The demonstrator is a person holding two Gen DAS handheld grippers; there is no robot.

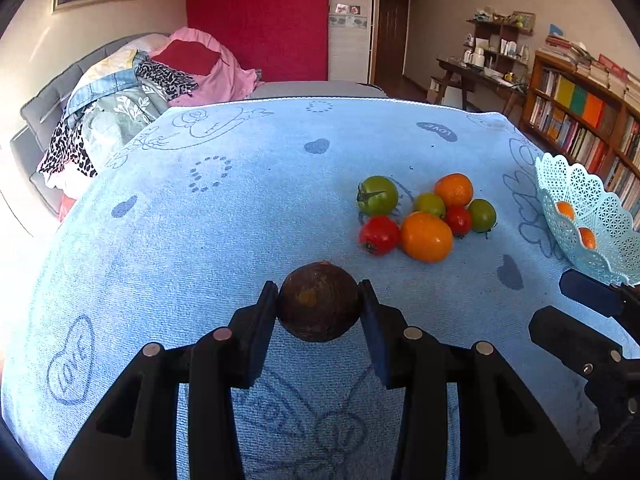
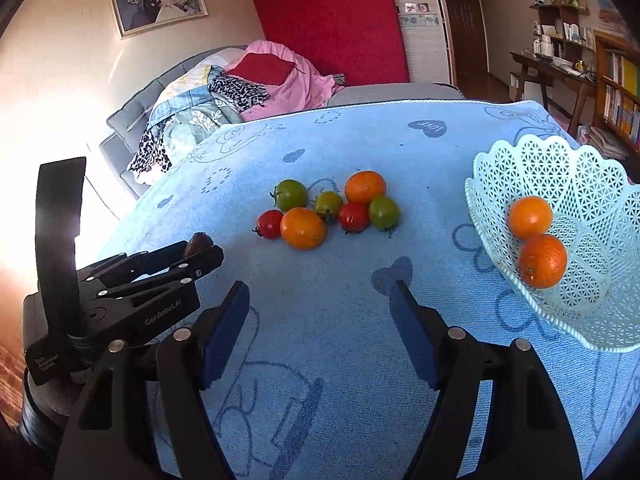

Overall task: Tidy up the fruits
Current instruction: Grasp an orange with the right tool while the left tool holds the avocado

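Note:
My left gripper (image 1: 319,290) is shut on a dark brown round fruit (image 1: 318,307), held just above the blue towel; it also shows in the right wrist view (image 2: 198,246). My right gripper (image 2: 320,296) is open and empty over the towel. A cluster of fruits lies ahead: two oranges (image 2: 303,227) (image 2: 365,187), red tomatoes (image 2: 270,223) and green tomatoes (image 2: 292,194). A light-blue lattice basket (image 2: 588,184) at the right holds two oranges (image 2: 530,217).
The table is covered by a blue towel (image 1: 200,240) with heart prints. Behind it are a sofa with piled clothes (image 1: 132,96), a red panel, and a bookshelf (image 1: 580,120) at the right.

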